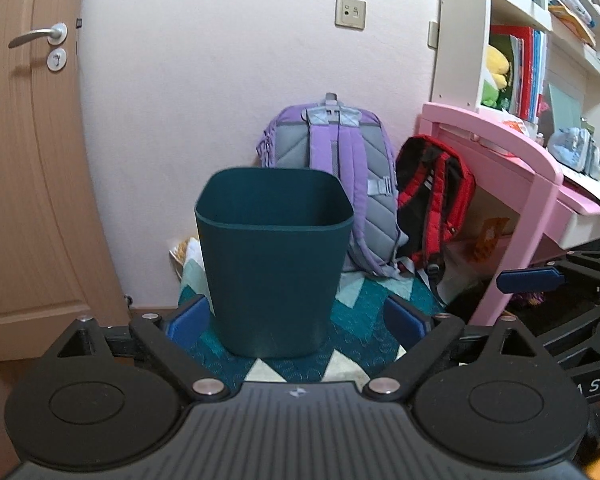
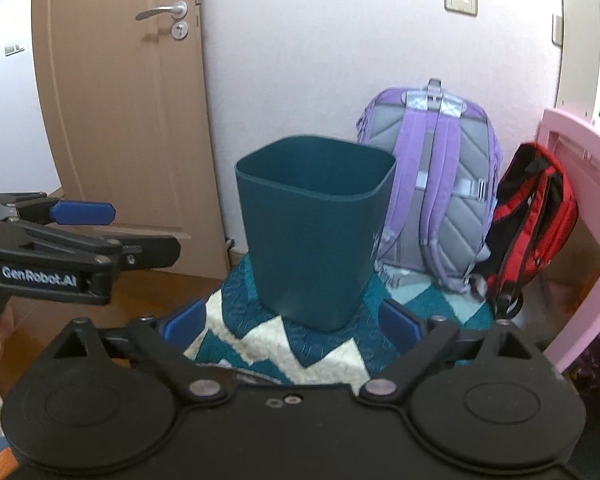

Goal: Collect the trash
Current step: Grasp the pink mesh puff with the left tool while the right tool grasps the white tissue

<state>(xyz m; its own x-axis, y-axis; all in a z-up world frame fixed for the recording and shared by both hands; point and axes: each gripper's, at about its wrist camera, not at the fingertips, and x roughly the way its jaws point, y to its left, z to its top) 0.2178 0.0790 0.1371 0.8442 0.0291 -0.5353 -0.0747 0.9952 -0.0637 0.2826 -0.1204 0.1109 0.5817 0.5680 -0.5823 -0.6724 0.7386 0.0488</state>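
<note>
Both tongs hang with their jaws spread wide and nothing between them: the left tongs (image 1: 298, 320) point straight at a dark teal bin (image 1: 274, 256), and the right tongs (image 2: 292, 320) face the same bin from slightly to its right. The bin stands upright on a teal and white zigzag rug (image 1: 364, 312) near the wall, with a purple backpack (image 1: 340, 168) just behind it and a red and black backpack (image 1: 436, 196) leaning against a pink table (image 1: 528, 168) to the right. No loose trash is plain to see in either view, and the inside of the bin is hidden below its rim. It looks like thin moulded plastic, so probably light and fairly stiff, but smooth and tapered, which could let it slip from a grip on the flat sides. Pinching the rim wall near a rounded corner seems the safest hold.
</note>
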